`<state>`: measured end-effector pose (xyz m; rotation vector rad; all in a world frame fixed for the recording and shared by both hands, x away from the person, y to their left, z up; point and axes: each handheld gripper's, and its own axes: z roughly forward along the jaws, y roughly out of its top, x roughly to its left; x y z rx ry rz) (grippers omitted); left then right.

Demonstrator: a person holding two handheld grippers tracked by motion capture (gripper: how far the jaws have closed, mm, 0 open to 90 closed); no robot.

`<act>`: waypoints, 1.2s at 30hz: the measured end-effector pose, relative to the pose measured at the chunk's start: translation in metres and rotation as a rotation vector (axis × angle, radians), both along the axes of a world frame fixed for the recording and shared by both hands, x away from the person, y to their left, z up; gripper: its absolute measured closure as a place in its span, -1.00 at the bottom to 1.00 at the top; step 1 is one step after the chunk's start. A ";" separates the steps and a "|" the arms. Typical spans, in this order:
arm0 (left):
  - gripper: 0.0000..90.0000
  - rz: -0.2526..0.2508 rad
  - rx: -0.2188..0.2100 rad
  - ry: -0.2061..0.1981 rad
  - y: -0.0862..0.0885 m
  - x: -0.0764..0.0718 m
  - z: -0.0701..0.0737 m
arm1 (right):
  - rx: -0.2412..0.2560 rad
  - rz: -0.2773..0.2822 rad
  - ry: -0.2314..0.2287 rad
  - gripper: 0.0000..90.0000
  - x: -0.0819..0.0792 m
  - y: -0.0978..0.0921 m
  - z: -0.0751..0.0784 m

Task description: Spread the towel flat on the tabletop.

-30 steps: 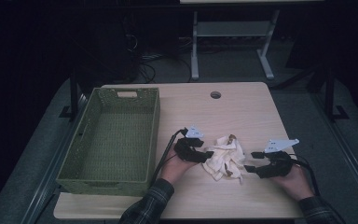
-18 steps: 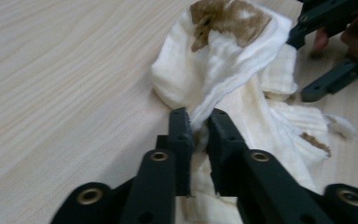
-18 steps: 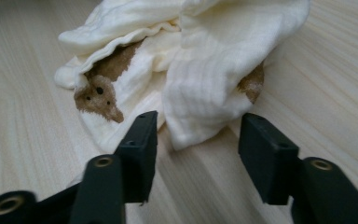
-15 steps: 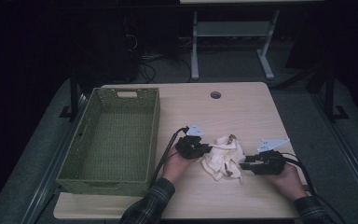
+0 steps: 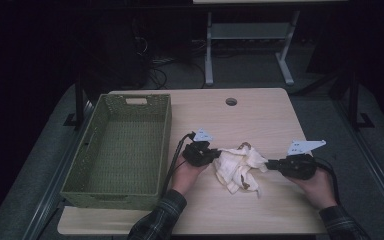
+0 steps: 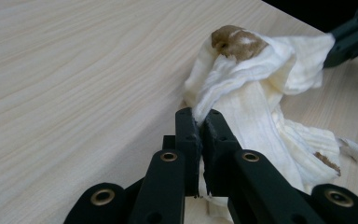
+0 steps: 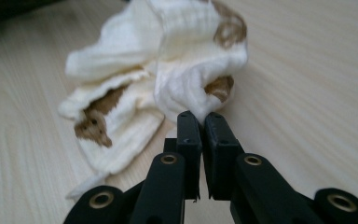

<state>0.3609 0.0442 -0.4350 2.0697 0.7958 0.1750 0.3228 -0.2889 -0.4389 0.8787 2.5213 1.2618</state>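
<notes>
A crumpled cream cloth [image 5: 238, 166] with brown patches lies on the wooden table [image 5: 260, 120], between the two hands. My left gripper [image 5: 215, 154] is shut on the cloth's left edge; in the left gripper view the cloth [image 6: 256, 88] runs up from between the closed jaws of the left gripper [image 6: 201, 122]. My right gripper [image 5: 269, 164] is shut on the cloth's right edge; in the right gripper view a fold of the cloth [image 7: 182, 70] is pinched by the right gripper [image 7: 202, 119].
A green woven basket [image 5: 95, 145] stands empty at the left of the table. A round cable hole [image 5: 231, 101] sits near the table's far edge. Bare tabletop stretches beyond and to the right of the cloth.
Both grippers have closed in on the cloth from either side, and each has taken hold of an edge of it. The cloth is bunched higher between them.
</notes>
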 end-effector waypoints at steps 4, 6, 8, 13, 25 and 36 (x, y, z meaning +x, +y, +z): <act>0.90 0.008 -0.006 -0.011 0.001 0.000 0.003 | -0.001 0.005 -0.035 0.91 0.004 0.000 0.011; 0.89 0.027 -0.014 -0.017 0.002 0.002 0.004 | -0.002 -0.007 -0.040 0.91 0.009 -0.003 0.014; 0.90 0.052 -0.020 -0.022 0.003 0.006 0.007 | -0.001 -0.018 -0.046 0.91 0.014 -0.008 0.016; 0.89 0.093 -0.010 -0.051 0.002 0.018 0.014 | 0.000 -0.042 -0.048 0.91 0.029 -0.015 0.019; 0.89 0.160 0.081 -0.072 -0.017 0.052 0.010 | 0.001 -0.104 0.026 0.90 0.076 -0.026 0.007; 0.86 0.208 0.153 -0.028 -0.021 0.086 -0.010 | -0.031 -0.141 0.089 0.89 0.122 -0.024 -0.011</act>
